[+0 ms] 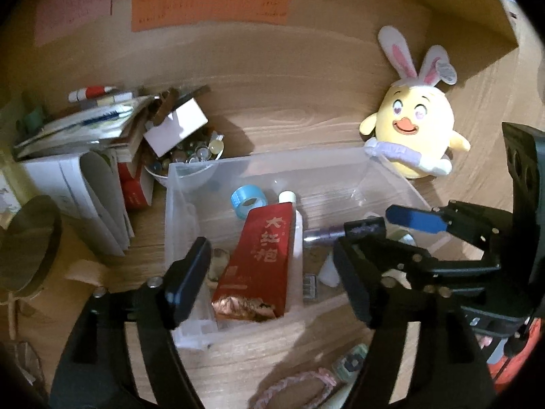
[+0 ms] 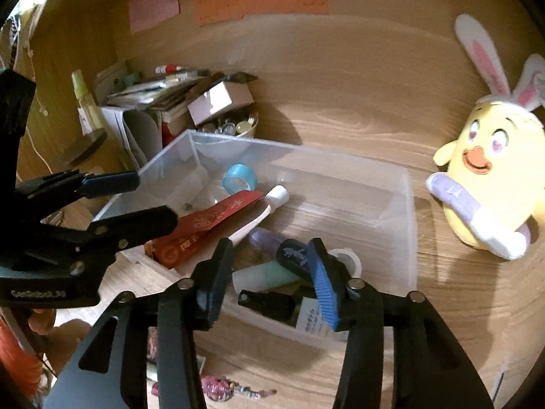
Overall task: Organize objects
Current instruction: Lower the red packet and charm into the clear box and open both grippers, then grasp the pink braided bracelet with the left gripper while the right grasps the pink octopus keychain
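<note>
Between the left gripper [image 1: 272,277] fingers [image 1: 189,283], spread wide and holding nothing: a red foil packet [image 1: 255,262] with Chinese characters, lying lengthwise in a clear plastic bin [image 1: 272,167] on the wooden bench [image 1: 289,116]. Beside the packet, a white tube [image 1: 296,225]; behind it, a roll of blue tape [image 1: 246,202]. Between the right gripper [image 2: 272,281] fingers [image 2: 323,286], parted and pressing on nothing: a pale green tube [image 2: 269,276], with a dark spray bottle [image 2: 272,305] just below it at the bin's near wall and a purple bottle [image 2: 265,238] just above. Near the right finger, a small white tape roll [image 2: 351,259]. Outside the bin at its far right corner, a yellow chick plush [image 1: 419,126] with rabbit ears, upright. At the far left corner, a bowl of small glass beads [image 1: 190,160], a white box tilted on top, and a messy stack of papers and boxes [image 1: 85,136]. On the wooden back wall, orange, pink and green notes [image 1: 211,3].
</note>
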A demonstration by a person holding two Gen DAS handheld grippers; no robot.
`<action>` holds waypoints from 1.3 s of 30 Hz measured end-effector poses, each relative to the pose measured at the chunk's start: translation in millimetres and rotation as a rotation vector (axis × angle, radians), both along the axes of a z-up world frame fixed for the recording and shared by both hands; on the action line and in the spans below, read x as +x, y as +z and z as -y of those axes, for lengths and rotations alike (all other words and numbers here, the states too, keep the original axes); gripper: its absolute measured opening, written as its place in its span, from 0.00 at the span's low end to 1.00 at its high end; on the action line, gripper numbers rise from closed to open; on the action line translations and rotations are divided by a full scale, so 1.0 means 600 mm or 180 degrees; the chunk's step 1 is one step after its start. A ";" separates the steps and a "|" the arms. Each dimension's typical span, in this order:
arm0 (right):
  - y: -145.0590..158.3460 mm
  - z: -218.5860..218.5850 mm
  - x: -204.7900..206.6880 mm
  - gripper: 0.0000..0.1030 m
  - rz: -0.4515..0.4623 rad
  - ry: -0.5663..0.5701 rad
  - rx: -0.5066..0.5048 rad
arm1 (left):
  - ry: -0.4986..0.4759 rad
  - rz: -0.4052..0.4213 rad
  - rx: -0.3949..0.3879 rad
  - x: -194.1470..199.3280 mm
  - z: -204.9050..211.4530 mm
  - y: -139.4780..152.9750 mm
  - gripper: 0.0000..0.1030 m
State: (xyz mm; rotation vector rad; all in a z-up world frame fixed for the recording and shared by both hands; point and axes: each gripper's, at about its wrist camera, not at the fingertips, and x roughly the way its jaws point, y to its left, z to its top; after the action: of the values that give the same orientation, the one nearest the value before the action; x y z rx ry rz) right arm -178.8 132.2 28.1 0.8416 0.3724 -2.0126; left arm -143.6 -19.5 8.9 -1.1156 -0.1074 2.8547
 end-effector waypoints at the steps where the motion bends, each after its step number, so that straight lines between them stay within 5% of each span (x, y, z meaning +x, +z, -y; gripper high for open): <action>1: 0.005 -0.007 0.004 0.46 -0.0014 -0.0001 -0.0026 | -0.0012 -0.0021 0.0005 0.007 0.000 0.004 0.81; 15: 0.028 -0.081 0.063 0.54 -0.0110 0.0045 -0.0188 | -0.0089 0.0042 -0.0179 0.093 -0.003 -0.002 0.86; 32: -0.091 -0.091 0.093 0.55 0.0428 0.0152 0.0210 | -0.0233 0.0648 -0.0288 0.114 -0.016 -0.109 0.86; 39: -0.114 -0.072 0.105 0.55 0.0432 0.0226 0.0356 | -0.0365 0.0808 -0.0231 0.099 -0.026 -0.131 0.86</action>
State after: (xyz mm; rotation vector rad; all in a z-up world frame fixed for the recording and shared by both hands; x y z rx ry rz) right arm -115.7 175.5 -40.3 1.0145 0.4343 -1.8712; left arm -84.4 -3.8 -69.7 -1.4442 0.0454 2.6249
